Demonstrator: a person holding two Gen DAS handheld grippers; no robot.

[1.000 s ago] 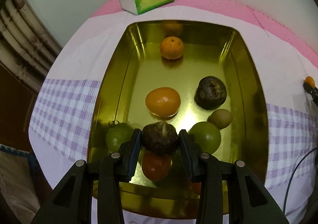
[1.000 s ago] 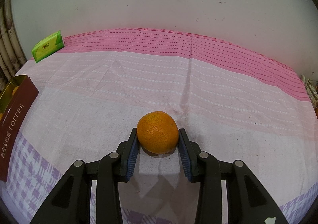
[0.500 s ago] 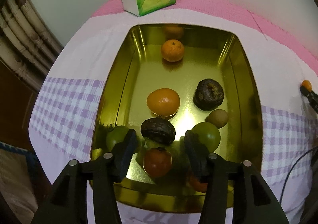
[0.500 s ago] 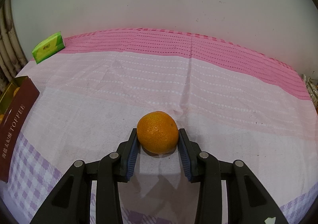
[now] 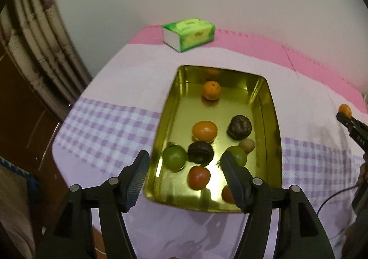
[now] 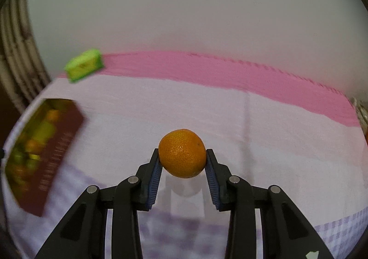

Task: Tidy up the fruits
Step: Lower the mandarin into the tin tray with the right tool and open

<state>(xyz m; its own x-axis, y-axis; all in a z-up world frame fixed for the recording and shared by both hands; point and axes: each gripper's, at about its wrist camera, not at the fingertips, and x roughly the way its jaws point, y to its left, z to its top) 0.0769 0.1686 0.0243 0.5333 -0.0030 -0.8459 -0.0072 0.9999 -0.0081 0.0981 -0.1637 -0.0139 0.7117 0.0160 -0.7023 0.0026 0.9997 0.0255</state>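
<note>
A gold tin tray holds several fruits: two oranges, two dark wrinkled fruits, two green fruits, a red fruit and a small brown fruit. My left gripper is open and empty, raised over the tray's near end. My right gripper is shut on an orange and holds it above the tablecloth. That orange also shows at the right edge of the left wrist view. The tray lies at the left of the right wrist view, blurred.
A green tissue pack lies at the table's back, beyond the tray; it also shows in the right wrist view. A pink and purple-check cloth covers the table. Curtains hang at left. A wall stands behind.
My left gripper opened, let go of the dark fruit in the tray and pulled back and up. My right gripper lifted the orange off the cloth.
</note>
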